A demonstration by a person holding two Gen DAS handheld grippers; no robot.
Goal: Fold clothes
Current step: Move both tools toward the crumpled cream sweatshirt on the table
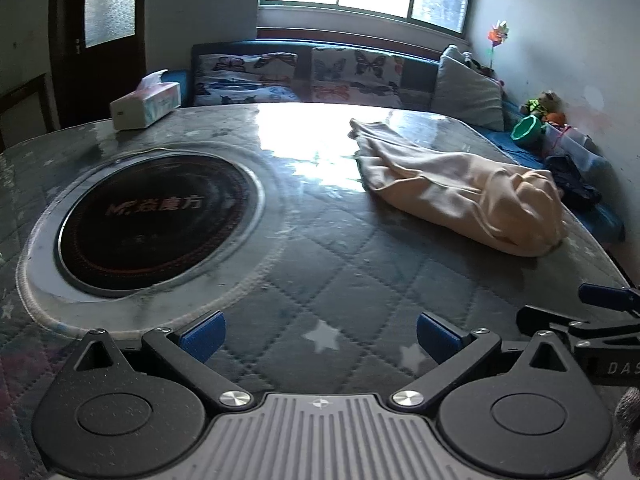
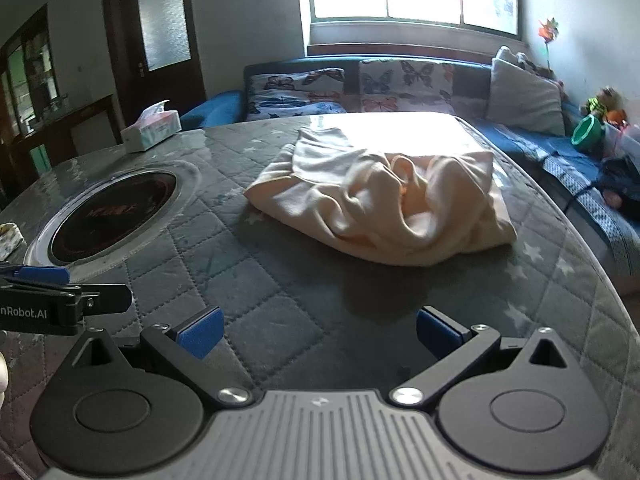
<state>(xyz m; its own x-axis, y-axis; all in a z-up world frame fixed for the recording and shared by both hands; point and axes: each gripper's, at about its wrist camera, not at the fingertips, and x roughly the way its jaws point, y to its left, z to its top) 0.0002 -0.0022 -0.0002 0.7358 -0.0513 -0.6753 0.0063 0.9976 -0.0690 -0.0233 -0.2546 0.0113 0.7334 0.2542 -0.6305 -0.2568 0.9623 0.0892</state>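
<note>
We hold each hand-held gripper point(image 1: 320, 338) point(image 2: 320, 332) released above the quilted grey tabletop point(image 2: 280, 280), window glare washing out the crumpled cream garment's point(image 2: 384, 204) far edge.

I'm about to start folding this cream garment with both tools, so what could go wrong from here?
The cream garment lies bunched near the table's right edge; pulling it that way could drag it off. Its layers overlap, so the right tool may pinch several at once. Window glare on the tabletop may hide the far hem from the left tool.
</note>
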